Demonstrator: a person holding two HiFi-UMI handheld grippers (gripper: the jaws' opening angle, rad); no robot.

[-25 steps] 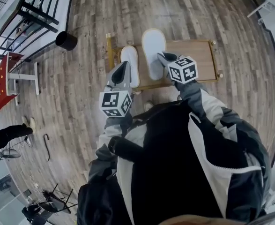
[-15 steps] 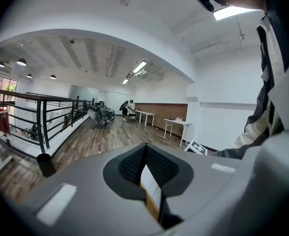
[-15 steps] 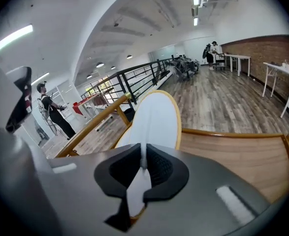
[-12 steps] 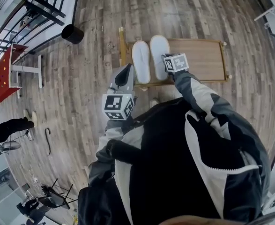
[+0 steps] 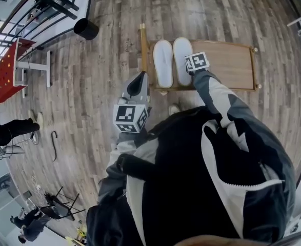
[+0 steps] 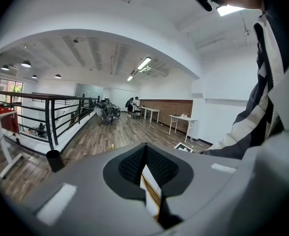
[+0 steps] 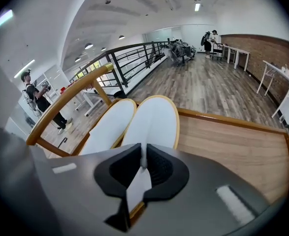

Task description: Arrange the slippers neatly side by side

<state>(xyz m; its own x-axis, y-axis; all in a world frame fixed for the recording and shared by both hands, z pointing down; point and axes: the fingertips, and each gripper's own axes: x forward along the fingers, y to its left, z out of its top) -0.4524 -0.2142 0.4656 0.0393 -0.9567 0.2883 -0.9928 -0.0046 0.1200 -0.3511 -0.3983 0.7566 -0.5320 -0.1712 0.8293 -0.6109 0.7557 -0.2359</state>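
Now | 2 slippers [image 5: 163,63] side by side on 1 platform [image 5: 227,60] | left claw [image 6: 145,163] clenched, empty | right claw [image 7: 143,161] grasping right slipper [image 7: 154,122]

The right gripper [image 7: 143,157], pinching the heel of the right slipper [image 5: 182,53], is coming down and lowering it out of the air onto the wooden platform [image 5: 227,65]. That slipper is now lying just beside the left slipper [image 5: 163,65], toes nearly level, instead of reaching out ahead of it. The left gripper [image 5: 139,81] is drawing away from the left slipper's heel, toward the person's left.
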